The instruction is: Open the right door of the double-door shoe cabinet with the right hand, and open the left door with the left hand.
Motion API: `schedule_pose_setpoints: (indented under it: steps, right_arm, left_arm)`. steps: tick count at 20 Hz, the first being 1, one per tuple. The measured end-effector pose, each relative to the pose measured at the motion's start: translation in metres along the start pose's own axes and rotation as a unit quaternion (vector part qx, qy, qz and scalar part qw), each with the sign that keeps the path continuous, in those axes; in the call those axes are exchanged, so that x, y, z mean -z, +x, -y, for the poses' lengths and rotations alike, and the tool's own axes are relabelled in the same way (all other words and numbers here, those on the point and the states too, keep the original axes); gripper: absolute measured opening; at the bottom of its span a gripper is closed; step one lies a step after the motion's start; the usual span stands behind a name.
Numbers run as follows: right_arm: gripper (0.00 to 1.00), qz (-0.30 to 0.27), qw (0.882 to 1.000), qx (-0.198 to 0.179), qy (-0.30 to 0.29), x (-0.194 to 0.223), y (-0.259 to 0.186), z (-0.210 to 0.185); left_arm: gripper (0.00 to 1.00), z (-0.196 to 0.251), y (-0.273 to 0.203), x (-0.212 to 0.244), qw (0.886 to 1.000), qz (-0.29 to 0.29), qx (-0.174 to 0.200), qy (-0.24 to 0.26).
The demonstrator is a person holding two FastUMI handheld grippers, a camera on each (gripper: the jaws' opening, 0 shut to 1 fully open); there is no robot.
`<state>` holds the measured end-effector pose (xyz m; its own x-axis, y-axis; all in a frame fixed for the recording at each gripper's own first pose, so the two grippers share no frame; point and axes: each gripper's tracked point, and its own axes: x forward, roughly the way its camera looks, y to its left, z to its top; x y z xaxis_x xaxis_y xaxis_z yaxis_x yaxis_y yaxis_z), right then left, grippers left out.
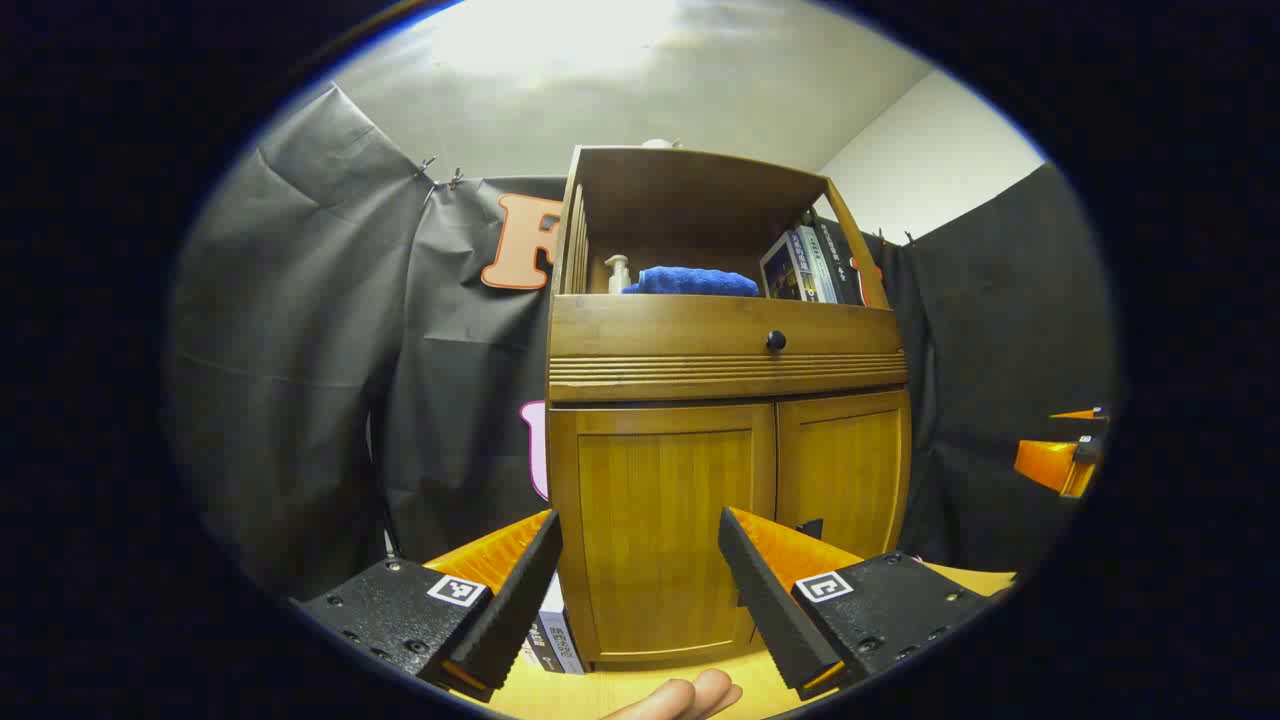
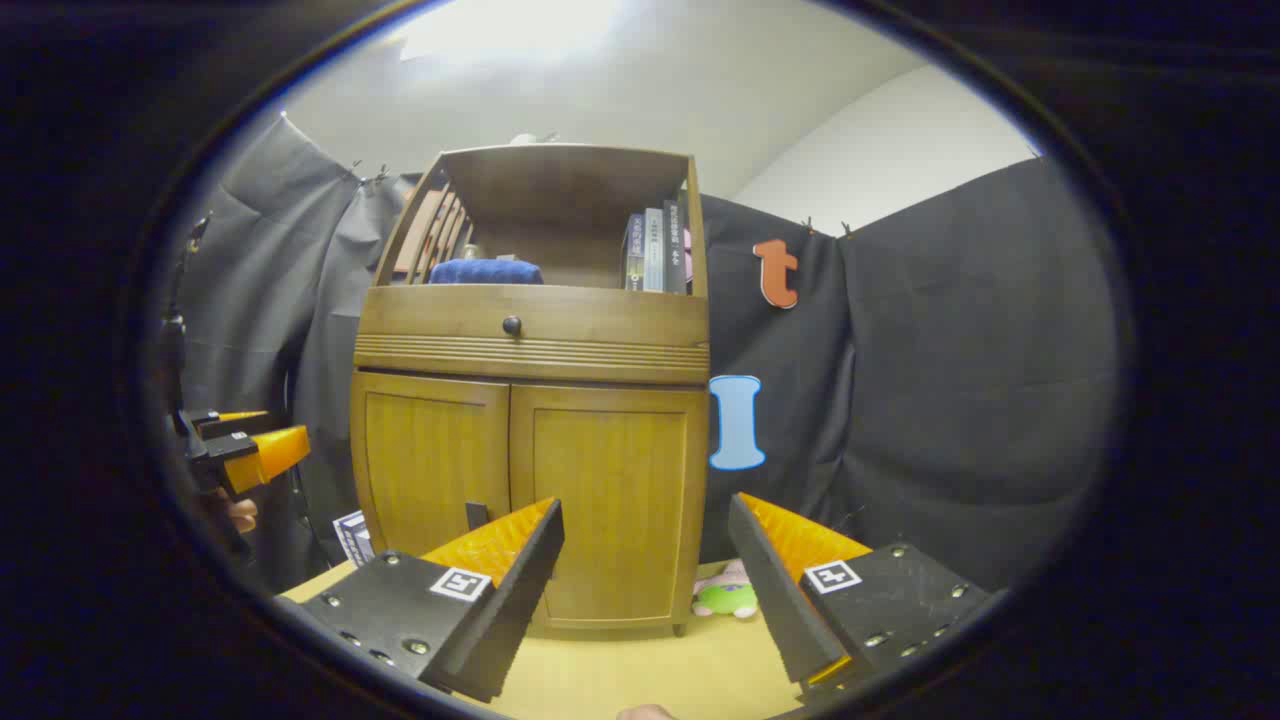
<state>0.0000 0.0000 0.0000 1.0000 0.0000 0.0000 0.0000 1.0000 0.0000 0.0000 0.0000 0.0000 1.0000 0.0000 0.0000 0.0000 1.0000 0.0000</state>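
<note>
A wooden shoe cabinet (image 1: 725, 365) stands in front of me with both lower doors closed. In the left gripper view, my left gripper (image 1: 638, 520) is open, a short way off, and frames the left door (image 1: 660, 520). The right door (image 1: 845, 465) has a small dark handle (image 1: 810, 527) near the seam. In the right gripper view, my right gripper (image 2: 645, 505) is open and frames the right door (image 2: 612, 490), also at a distance. The left door (image 2: 430, 455) shows its dark handle (image 2: 477, 515). Each gripper shows far off in the other's view: the right one (image 1: 1062, 455), the left one (image 2: 250, 448).
Above the doors are a drawer with a dark knob (image 2: 512, 325) and an open shelf holding a blue towel (image 1: 695, 281) and books (image 2: 655, 250). A small box (image 1: 555, 640) leans at the cabinet's left foot and a green plush toy (image 2: 725, 597) lies at its right foot on the yellow surface (image 2: 640, 665).
</note>
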Motion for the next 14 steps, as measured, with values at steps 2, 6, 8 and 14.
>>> schedule_pose_setpoints:
  steps: [2, 6, 8, 14]
  right_arm:
    - [0.94, -0.006, 1.0, -0.004, -0.003, 0.004, 0.002, -0.007]
    - [0.94, -0.01, 1.0, -0.011, 0.004, 0.006, 0.003, -0.005]
    - [0.94, -0.012, 1.0, -0.016, 0.002, 0.008, 0.004, -0.007]
    - [0.94, -0.025, 0.999, -0.03, 0.003, 0.021, 0.016, -0.014]
  left_arm:
    - [0.96, 0.001, -0.001, -0.003, 1.0, 0.002, 0.001, 0.002]
    - [0.96, 0.006, -0.002, -0.003, 1.0, -0.005, 0.005, 0.008]
    - [0.97, 0.006, 0.0, 0.0, 1.0, -0.012, 0.002, 0.009]
    - [0.98, 0.006, 0.002, 0.005, 1.0, -0.019, 0.001, 0.004]
